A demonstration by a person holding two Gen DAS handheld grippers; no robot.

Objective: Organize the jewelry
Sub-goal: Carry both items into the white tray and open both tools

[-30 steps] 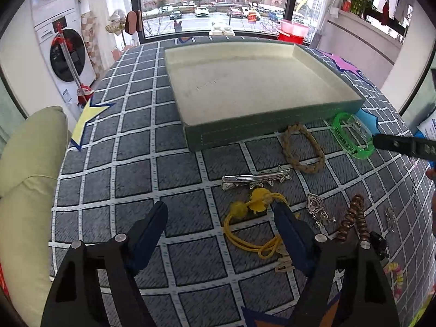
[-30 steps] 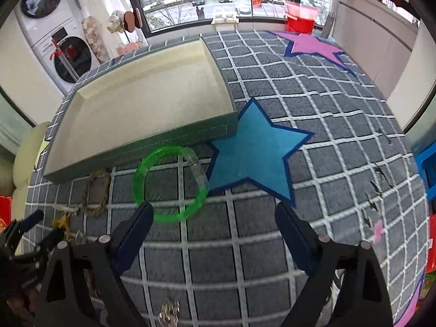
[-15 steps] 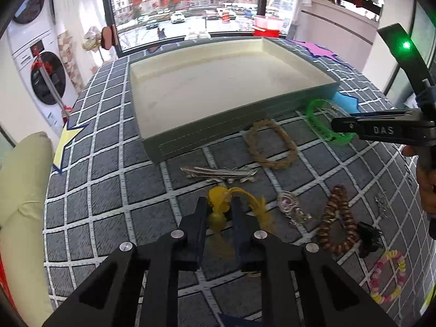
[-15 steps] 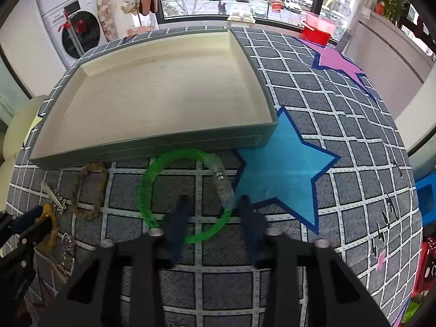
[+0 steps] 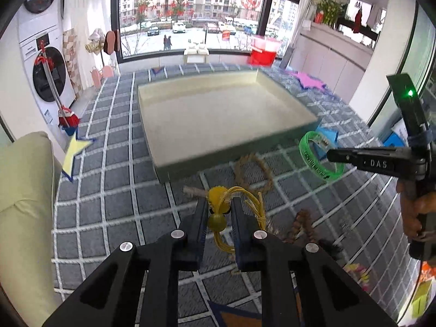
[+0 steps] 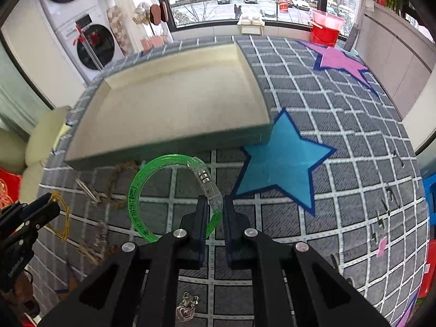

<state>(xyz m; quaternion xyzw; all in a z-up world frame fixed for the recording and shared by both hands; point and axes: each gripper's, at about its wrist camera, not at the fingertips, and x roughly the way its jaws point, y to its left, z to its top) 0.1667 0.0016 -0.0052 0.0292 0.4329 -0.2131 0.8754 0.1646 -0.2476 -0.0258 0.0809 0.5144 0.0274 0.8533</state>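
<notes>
My left gripper (image 5: 218, 201) is shut on a yellow cord bracelet with two round beads (image 5: 217, 194), held a little above the checked cloth; its loop hangs below the pads. In the right wrist view my right gripper (image 6: 215, 200) has its jaws closing tight on the green translucent bangle (image 6: 163, 162), pinched near its clear clasp and raised off the cloth. The same green bangle (image 5: 308, 158) shows at the right gripper (image 5: 331, 154) in the left wrist view. The shallow cream-lined tray (image 5: 231, 152) lies just beyond both, with nothing in it.
On the cloth lie a rope bracelet (image 5: 253, 174), a brown bead bracelet (image 5: 302, 223), a silver hair clip (image 6: 87, 190), a heart pendant (image 6: 186, 312) and a pastel bead bracelet (image 5: 357, 271). A pale cushion (image 5: 24, 204) borders the left edge.
Both grippers went from wide open to shut, the left on the yellow cord bracelet, the right on the green bangle. Both then rose, lifting the pieces off the cloth.
</notes>
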